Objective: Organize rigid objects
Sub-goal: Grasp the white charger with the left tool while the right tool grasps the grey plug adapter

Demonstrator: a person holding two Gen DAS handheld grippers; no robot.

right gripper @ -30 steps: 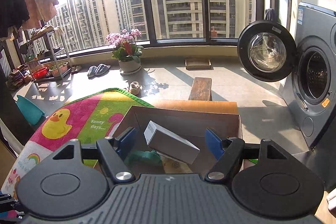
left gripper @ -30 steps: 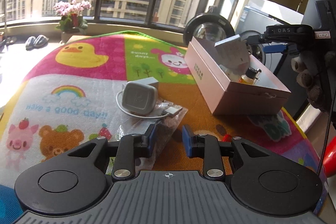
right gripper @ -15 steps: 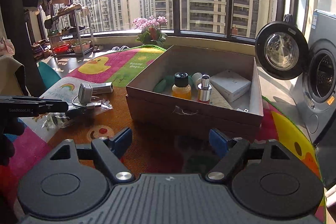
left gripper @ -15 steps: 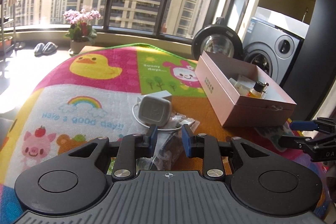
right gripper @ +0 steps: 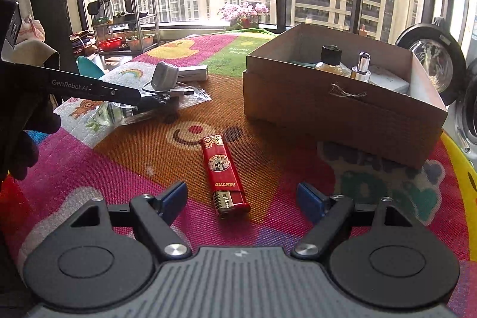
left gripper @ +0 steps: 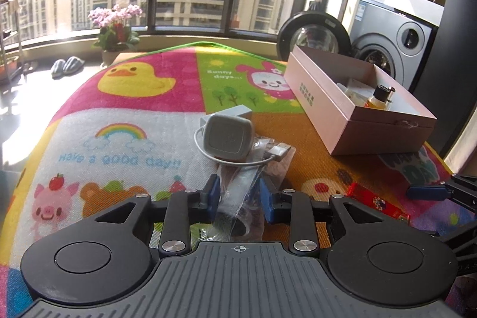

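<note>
right gripper (right gripper: 241,198) jaws wide, empty, straddling red lighter (right gripper: 224,175), likely next grasp | left gripper (left gripper: 240,197) half-closed around clear packet (left gripper: 238,207), pad contact unclear | box (right gripper: 342,106) ahead-right

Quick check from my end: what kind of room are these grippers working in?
Most likely a high-rise apartment's laundry or balcony room. A front-loading washing machine stands with its door open, slippers and potted flowers sit by the big window, and the work surface is a cartoon play mat.
</note>
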